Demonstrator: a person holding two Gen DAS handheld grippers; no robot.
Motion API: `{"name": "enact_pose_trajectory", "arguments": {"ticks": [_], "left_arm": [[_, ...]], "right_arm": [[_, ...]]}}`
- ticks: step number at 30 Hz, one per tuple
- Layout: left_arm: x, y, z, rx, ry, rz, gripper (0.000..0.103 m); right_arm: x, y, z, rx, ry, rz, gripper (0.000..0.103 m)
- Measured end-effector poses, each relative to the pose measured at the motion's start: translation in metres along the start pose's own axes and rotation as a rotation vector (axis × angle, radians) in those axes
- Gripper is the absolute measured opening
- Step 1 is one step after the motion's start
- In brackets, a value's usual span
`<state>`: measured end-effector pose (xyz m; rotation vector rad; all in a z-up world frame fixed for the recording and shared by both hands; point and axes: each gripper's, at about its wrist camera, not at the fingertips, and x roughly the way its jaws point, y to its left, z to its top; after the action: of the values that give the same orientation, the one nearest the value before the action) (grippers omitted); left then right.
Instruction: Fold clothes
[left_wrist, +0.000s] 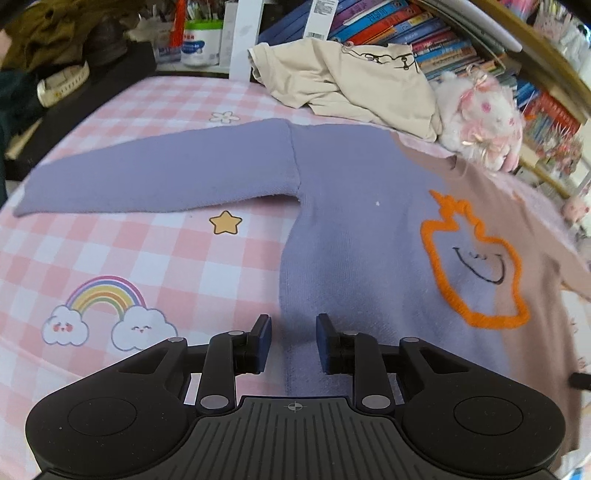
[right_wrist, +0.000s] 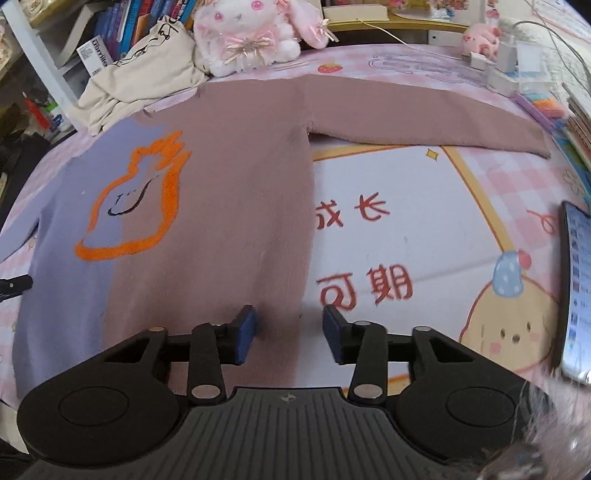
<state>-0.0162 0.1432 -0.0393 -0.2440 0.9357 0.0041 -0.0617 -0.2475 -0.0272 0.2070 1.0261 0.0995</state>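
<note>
A two-tone sweater lies flat, front up, on the pink checked sheet. Its lilac half (left_wrist: 351, 221) with the left sleeve (left_wrist: 155, 177) spread out fills the left wrist view. Its brown half (right_wrist: 236, 177) with the right sleeve (right_wrist: 424, 114) spread out fills the right wrist view. An orange outlined smiling figure (left_wrist: 476, 266) sits on the chest and also shows in the right wrist view (right_wrist: 136, 206). My left gripper (left_wrist: 293, 341) is open and empty over the lilac hem's left edge. My right gripper (right_wrist: 290, 334) is open and empty over the brown hem's right edge.
A crumpled cream garment (left_wrist: 354, 81) and a white-pink plush rabbit (right_wrist: 251, 33) lie past the sweater's collar. Bookshelves (left_wrist: 461, 48) stand behind. A phone (right_wrist: 576, 291) lies at the right edge of the bed, and small boxes (right_wrist: 498, 74) lie near the right sleeve cuff.
</note>
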Motion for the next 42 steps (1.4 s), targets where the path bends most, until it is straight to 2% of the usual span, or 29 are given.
{"name": "enact_pose_trajectory", "arguments": {"ticks": [1,3,5,17,23,42], "left_arm": [[0.0,0.0,0.0,0.013,0.007,-0.007,0.013],[0.001,0.0,0.001,0.027,0.013,-0.006,0.005],[0.001,0.003,0.002,0.018,0.013,-0.011,0.005],[0.002,0.014,0.005,0.021,-0.008,0.004,0.005],[0.003,0.016,0.007,0.022,-0.013,0.029,0.005],[0.0,0.009,0.002,0.033,-0.013,0.068,0.005]], "right_arm": [[0.0,0.002,-0.002,0.004,-0.003,-0.001,0.022],[0.001,0.007,-0.005,-0.002,-0.014,-0.011,0.017],[0.002,0.013,-0.006,-0.023,-0.029,-0.029,0.014],[0.016,0.027,0.003,-0.072,-0.074,-0.078,0.014],[0.013,0.024,-0.001,-0.024,-0.077,-0.061,0.014],[0.013,0.019,0.002,-0.102,-0.076,-0.053,0.014]]}}
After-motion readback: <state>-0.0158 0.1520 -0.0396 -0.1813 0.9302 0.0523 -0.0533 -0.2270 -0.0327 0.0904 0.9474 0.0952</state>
